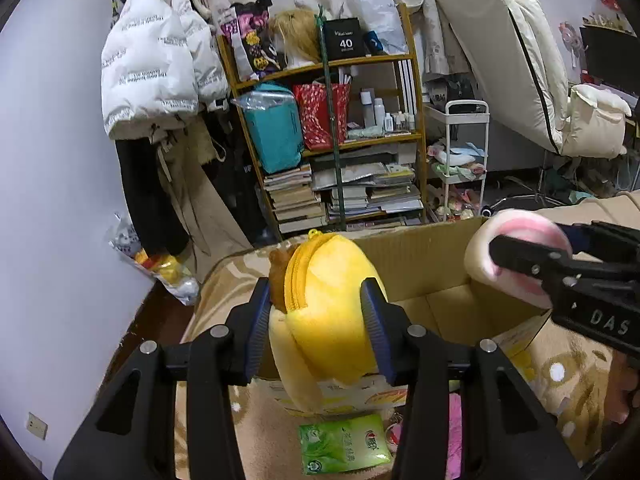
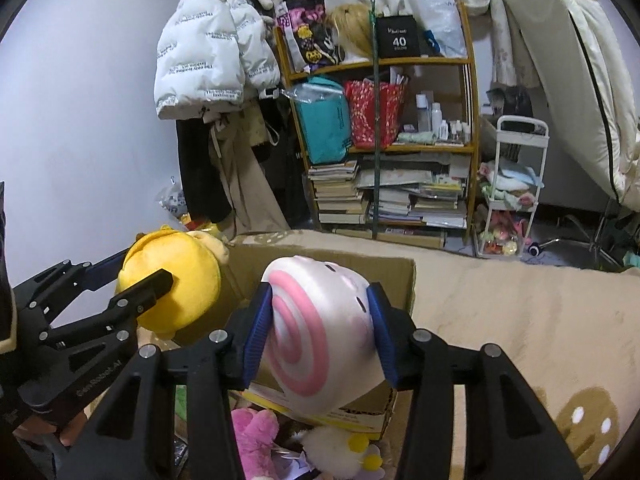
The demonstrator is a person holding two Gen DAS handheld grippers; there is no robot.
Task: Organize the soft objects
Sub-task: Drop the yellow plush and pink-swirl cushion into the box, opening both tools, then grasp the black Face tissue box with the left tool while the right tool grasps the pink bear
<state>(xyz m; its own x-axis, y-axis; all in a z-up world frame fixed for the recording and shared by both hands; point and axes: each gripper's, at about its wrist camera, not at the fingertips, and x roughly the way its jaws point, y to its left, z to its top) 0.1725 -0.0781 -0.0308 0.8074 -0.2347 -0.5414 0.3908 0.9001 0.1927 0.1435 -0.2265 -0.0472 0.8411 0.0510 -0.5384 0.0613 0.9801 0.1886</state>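
Observation:
My left gripper (image 1: 316, 320) is shut on a yellow plush (image 1: 332, 292) with a zipper and a small brown bear part; both blue pads press into its sides. The plush hangs over the near left edge of an open cardboard box (image 1: 420, 264). My right gripper (image 2: 320, 320) is shut on a white plush with a pink swirl (image 2: 316, 332), held over the same box (image 2: 248, 268). Each view shows the other gripper from the side: the pink swirl plush (image 1: 516, 248) at the right, the yellow plush (image 2: 172, 288) at the left.
The box sits on a beige blanket (image 2: 500, 320) with bear prints. In front of it lie a green tissue pack (image 1: 344, 448), a pink plush (image 2: 252, 432) and a white plush (image 2: 340, 452). Behind stand a crowded bookshelf (image 1: 332, 140), a white cart (image 1: 464, 152) and hanging coats (image 1: 156, 60).

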